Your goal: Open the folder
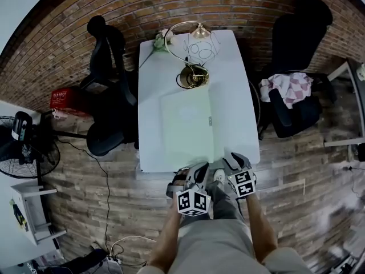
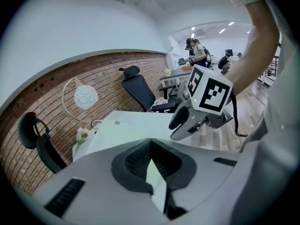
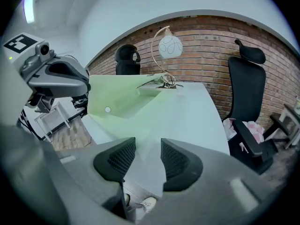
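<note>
Office desk, folder part-way open. The white table [image 1: 234,96] runs straight ahead of both my grippers, and the pale green folder [image 1: 185,124] lies on it with its long axis pointing away from me. Its near end is at my jaws.

My left gripper [image 2: 152,168] is closed tight on a thin pale green sheet, which I take to be the folder's cover. Seen from my right gripper, that cover [image 3: 117,97] stands tilted up off the table, ahead and to the left, rising toward the left gripper.

My right gripper [image 3: 144,158] sits just beside the left at the table's near edge. Its jaws are parted, a lower pale sheet of the folder lies between them, and the pads do not visibly press on it.

A small round snap [image 3: 108,109] shows on the raised cover.

The left gripper is the one on the cover, so by my reckoning the next move is a lift up and away from the right.
</note>
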The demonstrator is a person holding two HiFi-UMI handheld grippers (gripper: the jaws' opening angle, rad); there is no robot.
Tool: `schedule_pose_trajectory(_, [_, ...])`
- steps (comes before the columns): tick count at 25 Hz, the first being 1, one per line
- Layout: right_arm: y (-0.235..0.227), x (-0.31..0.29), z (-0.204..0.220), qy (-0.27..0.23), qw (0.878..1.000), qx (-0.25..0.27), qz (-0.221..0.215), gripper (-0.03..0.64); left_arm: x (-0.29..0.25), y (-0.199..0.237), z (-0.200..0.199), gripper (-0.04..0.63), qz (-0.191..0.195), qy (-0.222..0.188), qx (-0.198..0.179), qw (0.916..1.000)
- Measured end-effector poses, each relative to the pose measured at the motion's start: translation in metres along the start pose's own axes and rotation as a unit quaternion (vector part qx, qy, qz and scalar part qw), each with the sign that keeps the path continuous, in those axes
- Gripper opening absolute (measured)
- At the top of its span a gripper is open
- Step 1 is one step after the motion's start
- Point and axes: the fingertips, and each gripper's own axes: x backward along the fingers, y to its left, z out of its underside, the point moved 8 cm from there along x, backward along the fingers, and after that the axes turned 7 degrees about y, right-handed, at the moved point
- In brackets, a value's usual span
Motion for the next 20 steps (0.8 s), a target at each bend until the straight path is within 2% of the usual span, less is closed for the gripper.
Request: schedule_pose_trajectory(20, [0.000, -0.003, 0.001, 0.002, 1.000, 0.006, 0.005, 0.172, 0.037, 0.021, 0.012, 0.002, -0.082, -0.025, 0.052, 0.9950])
